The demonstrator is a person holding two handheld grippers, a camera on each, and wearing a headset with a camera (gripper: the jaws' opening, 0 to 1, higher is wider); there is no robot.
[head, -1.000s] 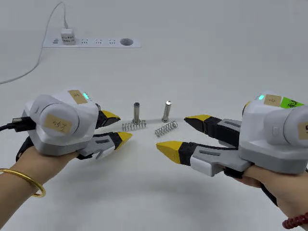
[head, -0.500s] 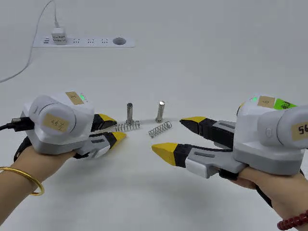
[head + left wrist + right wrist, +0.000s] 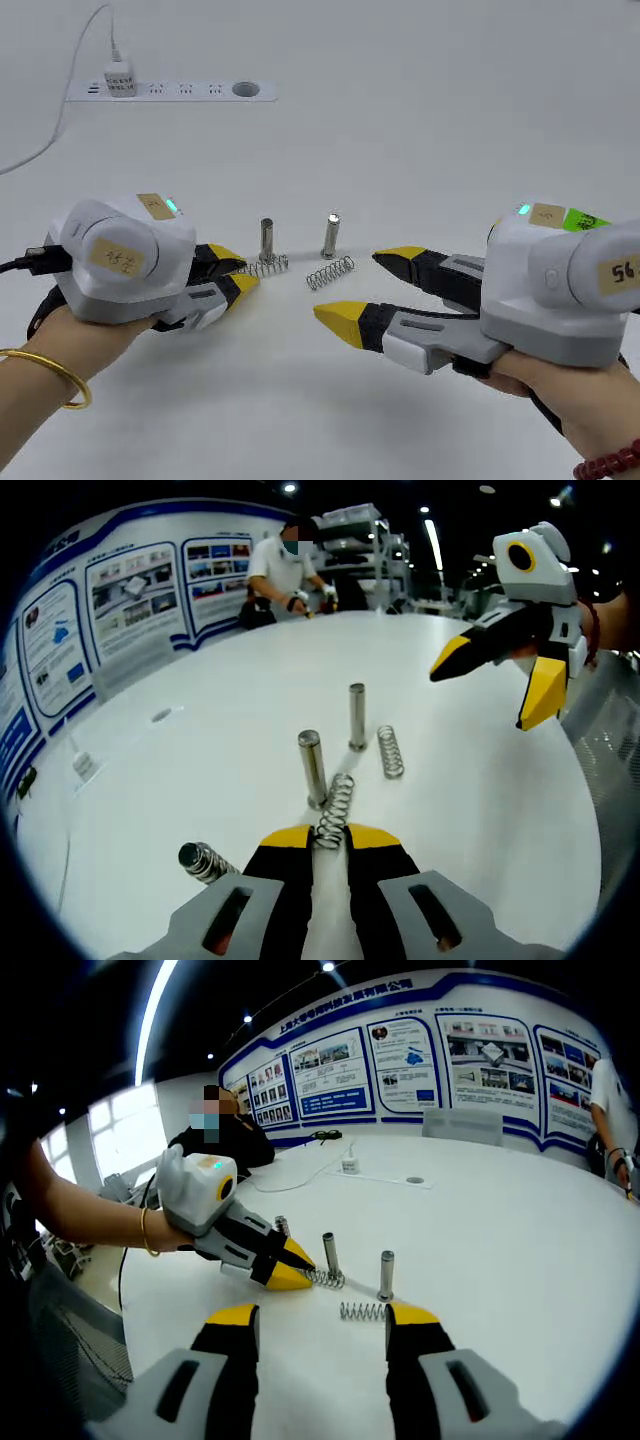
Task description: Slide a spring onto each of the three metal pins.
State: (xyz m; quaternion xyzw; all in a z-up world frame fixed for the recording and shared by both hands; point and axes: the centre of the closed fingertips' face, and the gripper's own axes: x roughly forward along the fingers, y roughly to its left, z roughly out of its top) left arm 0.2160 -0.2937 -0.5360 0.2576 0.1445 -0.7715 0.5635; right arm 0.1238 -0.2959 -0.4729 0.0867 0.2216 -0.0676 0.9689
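Two bare metal pins [image 3: 267, 238] [image 3: 331, 234] stand upright mid-table. A spring [image 3: 266, 265] lies at the foot of the left pin [image 3: 312, 768], and my left gripper [image 3: 238, 268] is shut on its near end [image 3: 335, 812]. A second spring [image 3: 330, 272] lies loose beside the right pin [image 3: 356, 716]. A third pin with a spring around it [image 3: 203, 861] stands by the left gripper's side. My right gripper [image 3: 368, 287] hovers open just right of the loose spring [image 3: 363, 1310], which lies between its fingertips but apart from them.
A white power strip [image 3: 170, 90] with a plugged-in charger and cable lies at the far left of the white table [image 3: 420, 130]. A person [image 3: 285, 565] works at the table's far end; another [image 3: 225, 1130] sits beside it.
The left gripper's jaws have narrowed from open to shut on the spring by the left pin. The right gripper has hardly moved. The head camera has shifted a little.
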